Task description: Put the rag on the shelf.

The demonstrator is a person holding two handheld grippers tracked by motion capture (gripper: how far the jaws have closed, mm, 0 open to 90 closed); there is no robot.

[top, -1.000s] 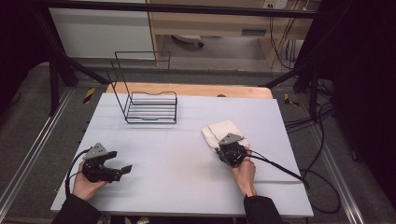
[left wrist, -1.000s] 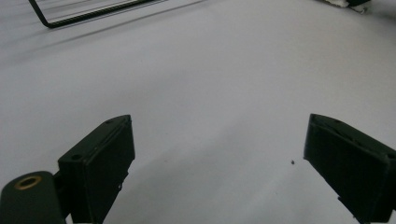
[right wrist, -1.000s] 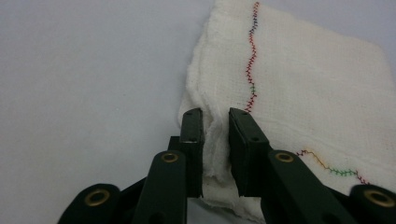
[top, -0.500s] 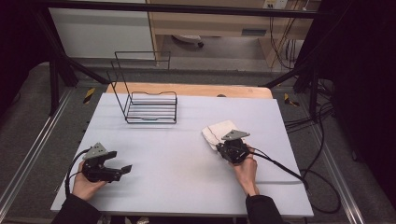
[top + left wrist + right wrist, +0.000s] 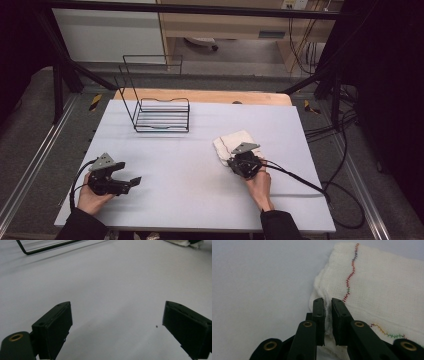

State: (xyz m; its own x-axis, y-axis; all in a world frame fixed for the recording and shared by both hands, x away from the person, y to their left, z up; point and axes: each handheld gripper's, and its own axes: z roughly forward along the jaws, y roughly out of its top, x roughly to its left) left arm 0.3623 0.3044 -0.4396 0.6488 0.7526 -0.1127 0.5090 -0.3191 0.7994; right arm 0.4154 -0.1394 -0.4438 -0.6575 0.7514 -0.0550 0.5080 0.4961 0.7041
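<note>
Right gripper (image 5: 327, 302) is clamped on the near edge of the folded white cloth (image 5: 382, 290), and the right gripper view shows a ridge of the gauzy fabric squeezed between the two black jaws; that looks like a pinch on the corner layers, a sensible grip if the fold is to be lifted or peeled open rather than dragged whole. From the high view the cloth (image 5: 231, 144) lies on the right half of the white table (image 5: 200, 200), well apart from the black wire rack (image 5: 162, 115) standing at the far left; the right gripper (image 5: 243, 163) sits at the cloth's near edge. Left gripper (image 5: 134, 181) rests low at the near left, its jaws spread wide with nothing between them, bare tabletop ahead in the left gripper view; parked, I'd judge, waiting to take a second corner. As for writing, none can be read; the cloth carries no label, just a wavy line of multicoloured stitching (image 5: 350, 275) along its hem.
</note>
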